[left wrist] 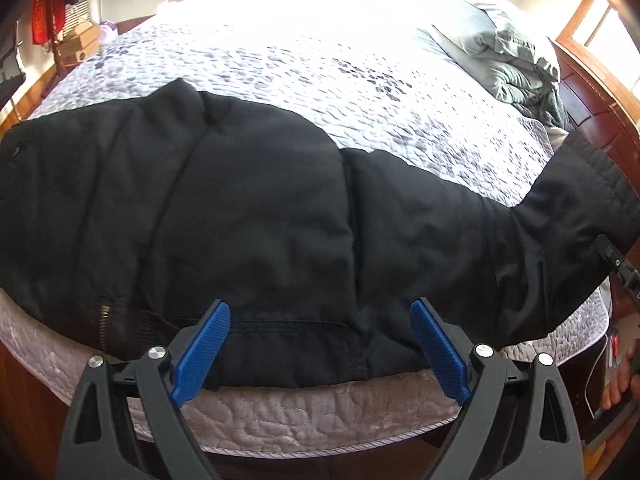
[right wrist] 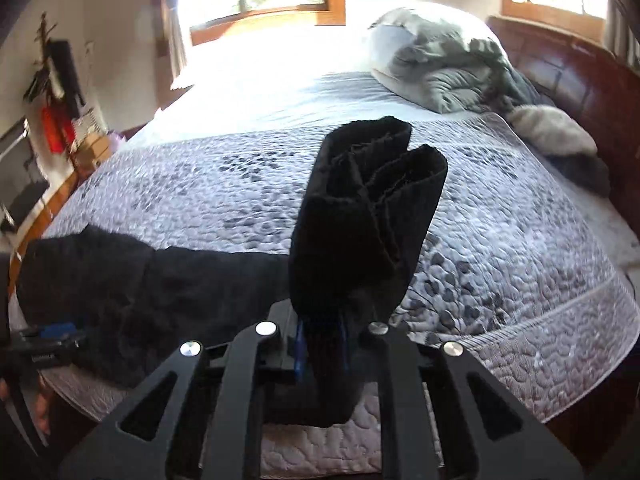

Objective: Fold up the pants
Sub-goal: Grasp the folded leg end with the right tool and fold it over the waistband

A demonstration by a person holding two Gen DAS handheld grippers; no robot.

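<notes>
Black pants (left wrist: 248, 216) lie across the near edge of the bed, waist to the left, legs running right. My left gripper (left wrist: 320, 340) is open with blue pads (left wrist: 200, 356) just above the pants' near edge, holding nothing. My right gripper (right wrist: 322, 344) is shut on the leg cuffs (right wrist: 368, 208), which stand up bunched above the fingers. The rest of the pants (right wrist: 140, 292) stretch left over the quilt. The left gripper also shows at the left edge of the right wrist view (right wrist: 52, 340). The lifted leg end shows at the right of the left wrist view (left wrist: 576, 208).
The bed has a grey patterned quilt (right wrist: 500, 240). A rumpled grey comforter and pillow (right wrist: 448, 68) sit at the head. A dark wooden headboard (right wrist: 580, 92) is at the right. Boxes and red clothes (right wrist: 60, 128) stand at the left wall.
</notes>
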